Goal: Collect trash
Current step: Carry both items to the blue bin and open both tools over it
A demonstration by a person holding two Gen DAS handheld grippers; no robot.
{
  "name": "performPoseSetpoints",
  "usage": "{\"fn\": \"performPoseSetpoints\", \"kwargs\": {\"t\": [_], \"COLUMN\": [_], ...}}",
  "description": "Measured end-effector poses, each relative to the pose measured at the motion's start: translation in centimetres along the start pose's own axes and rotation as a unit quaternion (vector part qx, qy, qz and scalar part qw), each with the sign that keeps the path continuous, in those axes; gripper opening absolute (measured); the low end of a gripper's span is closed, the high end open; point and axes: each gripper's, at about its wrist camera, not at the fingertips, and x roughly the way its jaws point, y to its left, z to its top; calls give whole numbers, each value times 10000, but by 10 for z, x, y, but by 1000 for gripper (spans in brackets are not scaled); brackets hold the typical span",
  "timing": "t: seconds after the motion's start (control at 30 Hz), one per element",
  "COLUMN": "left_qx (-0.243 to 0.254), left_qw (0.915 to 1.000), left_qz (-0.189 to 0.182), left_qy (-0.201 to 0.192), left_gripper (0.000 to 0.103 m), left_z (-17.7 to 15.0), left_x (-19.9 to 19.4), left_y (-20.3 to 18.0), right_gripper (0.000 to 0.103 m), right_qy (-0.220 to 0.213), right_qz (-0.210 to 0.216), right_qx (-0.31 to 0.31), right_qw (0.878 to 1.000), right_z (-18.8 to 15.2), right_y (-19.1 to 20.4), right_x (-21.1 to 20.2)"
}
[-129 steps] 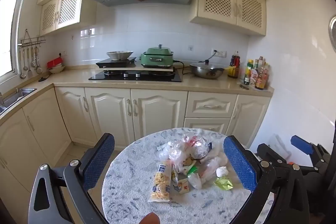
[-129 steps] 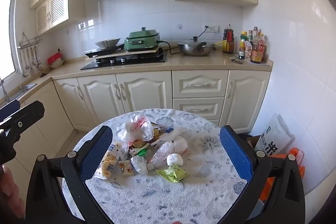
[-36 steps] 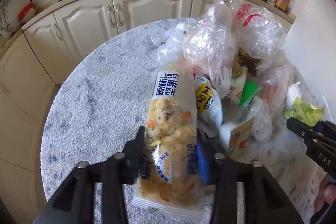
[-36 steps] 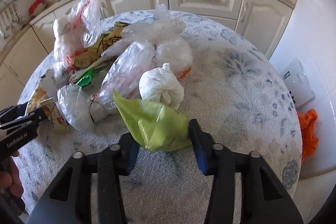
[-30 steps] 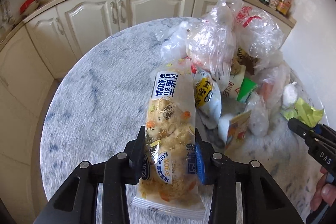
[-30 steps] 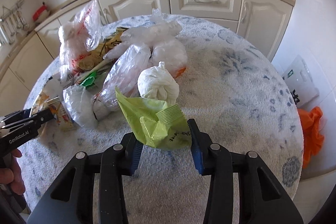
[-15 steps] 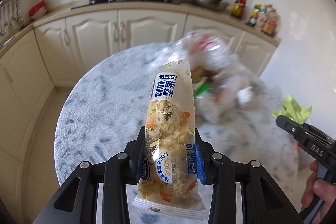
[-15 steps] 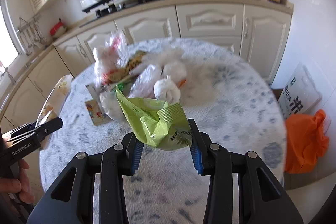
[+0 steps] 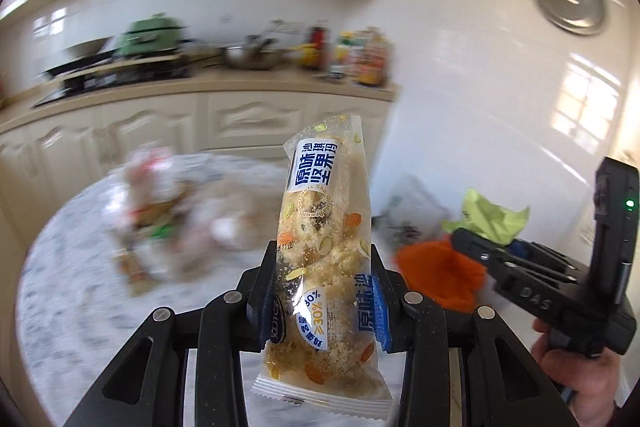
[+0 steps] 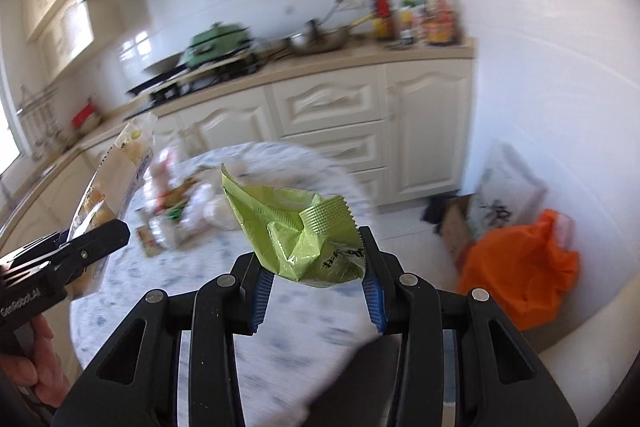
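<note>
Two pieces of trash are in the air, one per gripper. Snack pack [image 9: 326, 251] sits upright between the left gripper [image 9: 320, 301] pads, clamped across its lower half, sealed bottom edge hanging below the jaws. Film looks slick and glossy, contents crumbly and light; pads dent the sides a little, so I judge a harder squeeze would crush the filling rather than improve the hold. Top half stands free and unsupported, likely to flop if the wrist rolls. Grip near the middle is the right spot; the crimped end would probably slip out.

Green wrapper [image 10: 298, 239] is pinched in the right gripper [image 10: 316, 297], crumpled, empty by the look of it, almost no weight. Soft foil-type film, springy creases, only its lower bulge is between the pads. It juts up and left past the jaws. Fast swings could tug it loose, I'd guess.

Both are off the table [image 10: 132, 287], which holds the rest of the pile [image 9: 168, 223], blurred. Orange bag [image 10: 520, 267] lies on the floor to the right, near the cabinets [image 10: 424, 131] and wall; I read it as the likely drop point. A hand [image 9: 580, 383] holds the right tool.
</note>
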Motion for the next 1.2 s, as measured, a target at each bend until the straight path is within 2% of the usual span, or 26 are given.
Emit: {"fn": "performPoseSetpoints", "kwargs": {"t": [0.07,0.17,0.2,0.3,0.4,0.6,0.8,0.83,0.87,0.9,0.93,0.97,1.03,1.07,1.1,1.2], "left_qx": [178,390,415,693,977,1049,1092,1156,1227,1296,1353,1410,1594,1679,1734,1753], "left_qw": [9996,9968,9943,9861,9757,9569,9366,9361,9363,9381,9396,9422,9472,9458,9465,9521], "left_qz": [-235,-639,-855,-1169,-1302,-1219,-810,-713,-624,-510,-438,-394,-320,-372,-355,-456], "left_qy": [17,291,488,959,1464,2418,3230,3245,3231,3171,3113,3015,2764,2753,2699,2463], "left_gripper": [35,35,35,35,35,35,36,39,49,57,80,91,95,95,95,95], "left_z": [-6,-20,-29,-50,-73,-118,-145,-140,-139,-137,-132,-130,-127,-129,-125,-124], "left_x": [10,38,52,92,138,236,342,360,370,374,378,368,356,341,337,301], "left_y": [-27,-73,-92,-134,-167,-196,-199,-197,-202,-204,-202,-204,-224,-233,-238,-242], "right_gripper": [40,40,40,40,40,40,43,45,53,66,74,85,91,100,103,103], "right_qy": [-74,-49,2,209,449,1145,1698,1792,1846,1874,1923,1946,1874,1819,1742,1530], "right_qz": [-209,-480,-588,-887,-1036,-1185,-1249,-1316,-1359,-1345,-1335,-1325,-1329,-1374,-1420,-1507], "right_qx": [167,475,592,964,1418,2055,2620,2708,2773,2869,2980,3054,3209,3273,3353,3491], "right_qw": [9996,9977,9965,9912,9834,9647,9418,9366,9330,9298,9254,9227,9188,9170,9149,9122], "right_z": [-8,-23,-29,-52,-78,-127,-170,-178,-183,-189,-194,-198,-203,-204,-204,-198], "right_y": [-27,-69,-85,-128,-170,-240,-298,-308,-314,-320,-326,-329,-331,-332,-333,-330], "right_x": [-15,-28,-30,-26,-12,49,99,105,110,114,117,118,114,108,102,82]}}
